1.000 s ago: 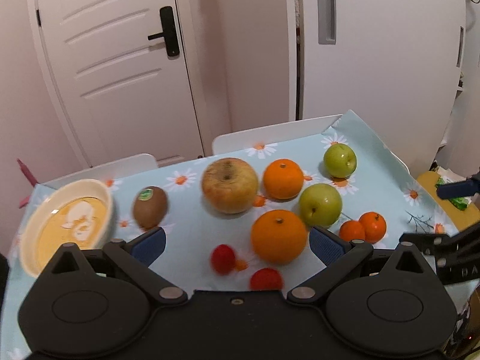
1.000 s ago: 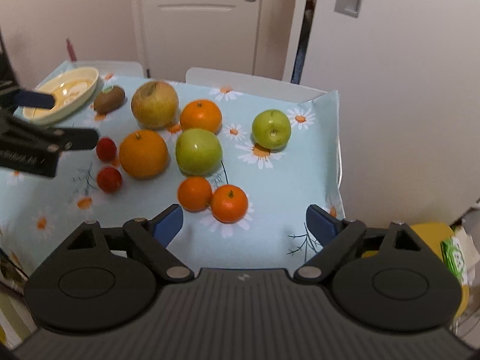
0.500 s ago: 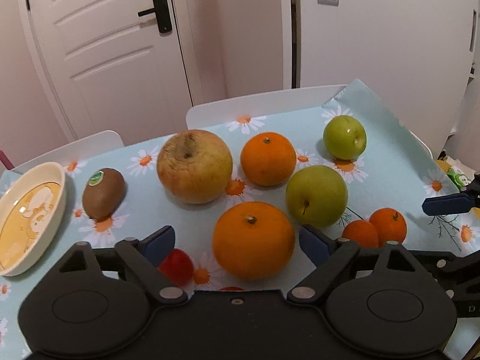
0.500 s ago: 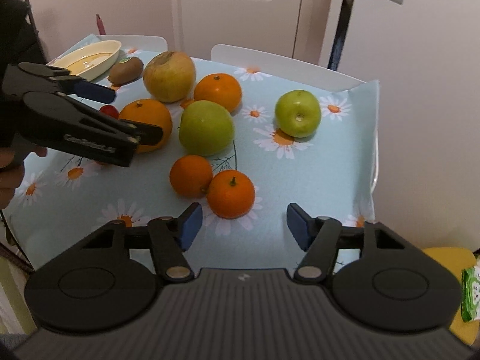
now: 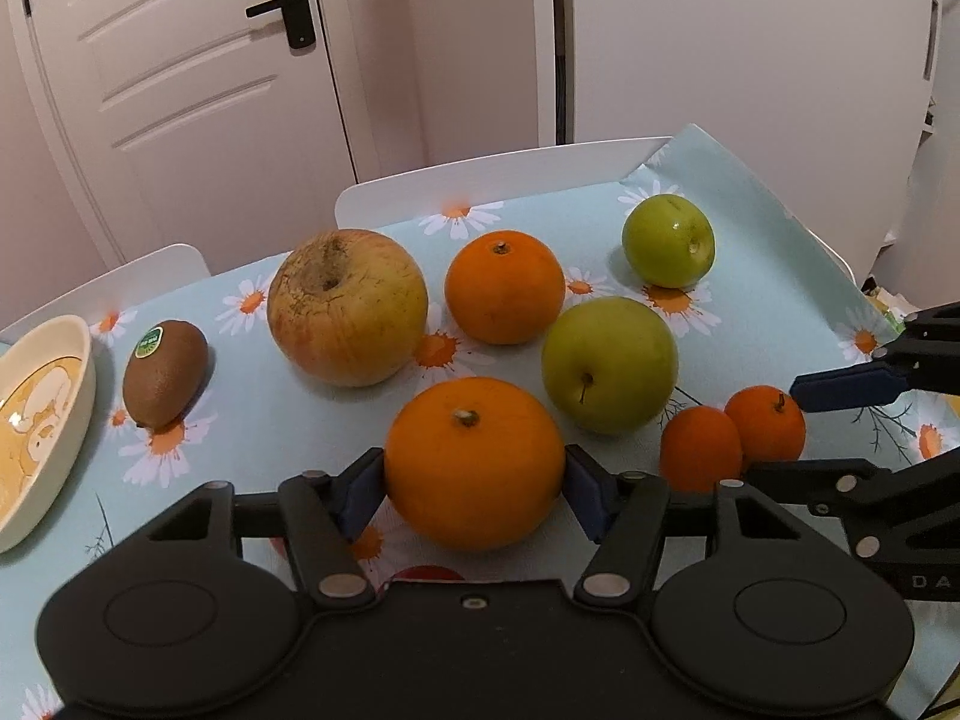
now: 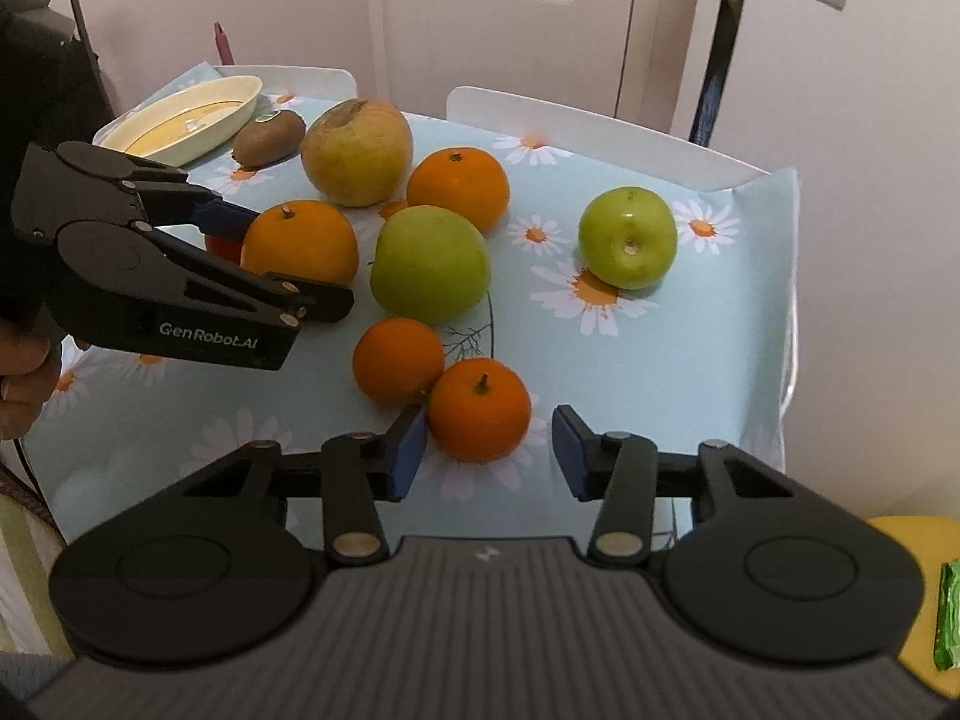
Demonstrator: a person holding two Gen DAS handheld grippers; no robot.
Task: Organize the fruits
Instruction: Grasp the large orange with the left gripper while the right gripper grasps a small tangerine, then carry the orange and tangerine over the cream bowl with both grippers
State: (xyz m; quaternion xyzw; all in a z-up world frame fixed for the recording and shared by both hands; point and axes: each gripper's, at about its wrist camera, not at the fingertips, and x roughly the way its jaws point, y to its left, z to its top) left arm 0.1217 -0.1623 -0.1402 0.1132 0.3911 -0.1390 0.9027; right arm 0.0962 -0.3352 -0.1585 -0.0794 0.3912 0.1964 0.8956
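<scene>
A large orange (image 5: 474, 462) lies on the daisy-print tablecloth (image 5: 282, 438). My left gripper (image 5: 474, 492) is closing, and both blue pads touch the orange's sides; the same gripper (image 6: 300, 261) shows from the side in the right wrist view. A small mandarin (image 6: 480, 417) sits between the closing jaws of my right gripper (image 6: 489, 444). Its left pad touches the fruit, while a gap remains at the right pad. A second mandarin (image 6: 399, 369) rests against the first one.
Behind lie a big yellow-brown apple (image 5: 348, 306), another orange (image 5: 504, 288), two green apples (image 5: 609, 363) (image 5: 669, 249) and a kiwi (image 5: 165, 372). A cream dish (image 5: 42, 420) stands far left. Small red fruit (image 5: 429, 571) hides under my left gripper. The table's right edge (image 6: 792, 324) is close.
Both grippers came down toward the table and their jaws narrowed. The left one closed around the large orange, and the right one closed in around the small mandarin.
</scene>
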